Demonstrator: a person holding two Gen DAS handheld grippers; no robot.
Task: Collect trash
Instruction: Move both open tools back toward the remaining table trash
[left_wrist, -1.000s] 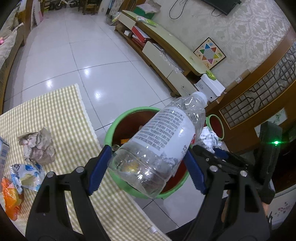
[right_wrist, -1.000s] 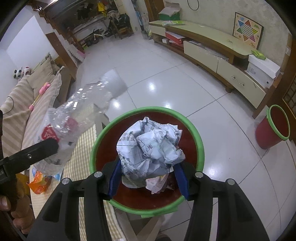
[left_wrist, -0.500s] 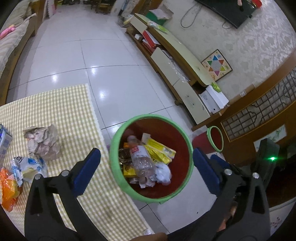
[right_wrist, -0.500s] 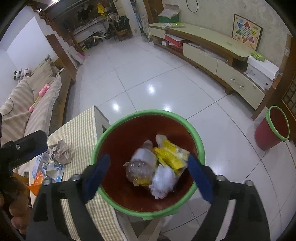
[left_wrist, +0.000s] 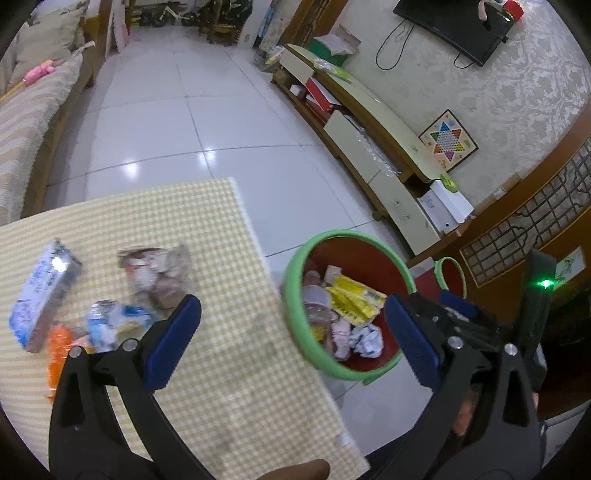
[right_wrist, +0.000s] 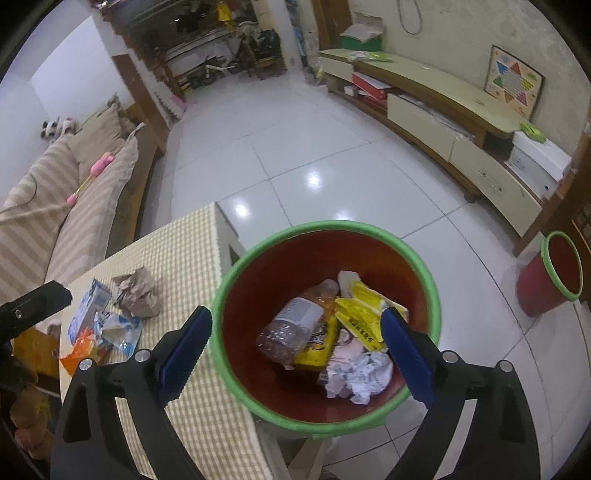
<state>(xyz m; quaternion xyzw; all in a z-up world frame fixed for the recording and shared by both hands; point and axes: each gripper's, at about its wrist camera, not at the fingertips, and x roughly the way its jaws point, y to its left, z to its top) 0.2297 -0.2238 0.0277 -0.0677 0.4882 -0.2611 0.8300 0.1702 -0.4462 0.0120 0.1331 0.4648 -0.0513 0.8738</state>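
A red bin with a green rim (right_wrist: 332, 225) stands beside the table's edge. In it lie a clear plastic bottle (right_wrist: 295, 325), a crumpled white paper (right_wrist: 362, 376) and yellow wrappers (right_wrist: 358, 317). My right gripper (right_wrist: 295, 321) hangs open above the bin with nothing between its fingers. My left gripper (left_wrist: 291, 314) is open and empty too, over the table's edge by the bin's rim (left_wrist: 295, 295). On the checked cloth (left_wrist: 221, 369) lie a crumpled brown paper (left_wrist: 155, 273), a blue-white carton (left_wrist: 44, 291), a blue-white wrapper (left_wrist: 114, 321) and an orange wrapper (left_wrist: 59, 347).
A second, smaller red bin (right_wrist: 550, 280) stands on the white tiled floor to the right. A long low cabinet (right_wrist: 443, 122) runs along the far wall. A striped sofa (right_wrist: 55, 206) lies to the left of the table.
Both grippers opened: the bottle left the left one and the crumpled white paper the right one, and both now lie in the bin. The left gripper swung left over the table.
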